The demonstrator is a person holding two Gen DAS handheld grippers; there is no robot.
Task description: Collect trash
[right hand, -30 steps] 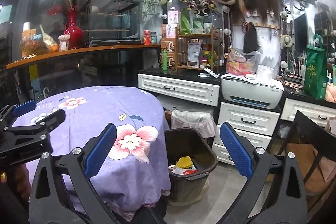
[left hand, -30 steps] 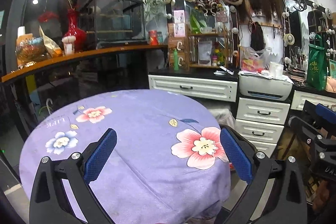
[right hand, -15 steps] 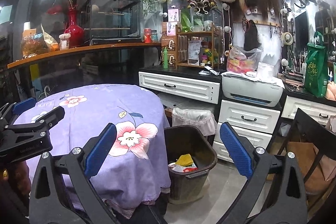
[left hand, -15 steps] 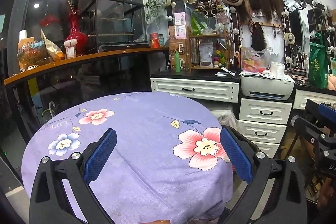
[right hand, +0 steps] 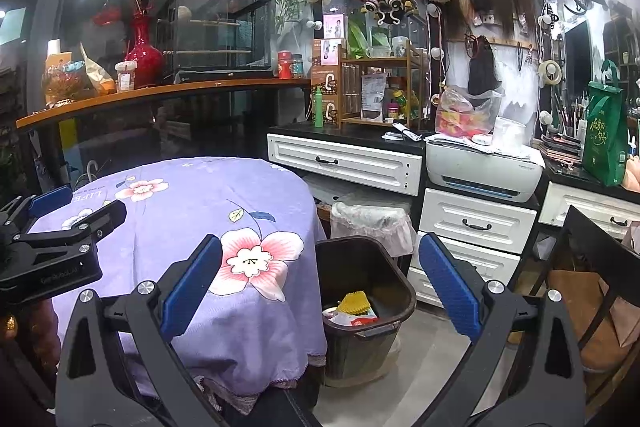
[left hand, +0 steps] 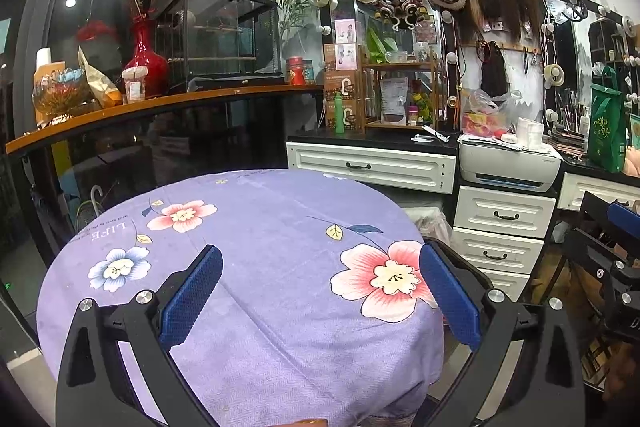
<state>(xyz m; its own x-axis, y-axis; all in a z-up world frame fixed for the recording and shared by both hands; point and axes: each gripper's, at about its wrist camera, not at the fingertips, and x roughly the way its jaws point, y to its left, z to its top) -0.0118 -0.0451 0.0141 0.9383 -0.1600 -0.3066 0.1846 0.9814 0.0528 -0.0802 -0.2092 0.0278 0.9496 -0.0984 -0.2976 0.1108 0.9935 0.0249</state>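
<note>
Both tongs released, left gripper [left hand: 320,291] over floral tablecloth [left hand: 260,227], right gripper [right hand: 320,283] above dark trash bin [right hand: 404,287] holding wrappers [right hand: 352,311].

one round table [right hand: 176,187], two bins [right hand: 366,267] [right hand: 370,217], one printer [right hand: 480,167], one red vase [right hand: 144,55].

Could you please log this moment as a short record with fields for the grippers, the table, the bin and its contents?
left gripper: open, holding nothing, above the table
right gripper: open, holding nothing, facing the bin
table: round, under a purple floral cloth, no trash visible on it
bin: dark, open, on the floor beside the table
bin contents: yellow ridged piece on white and red wrappers
</note>
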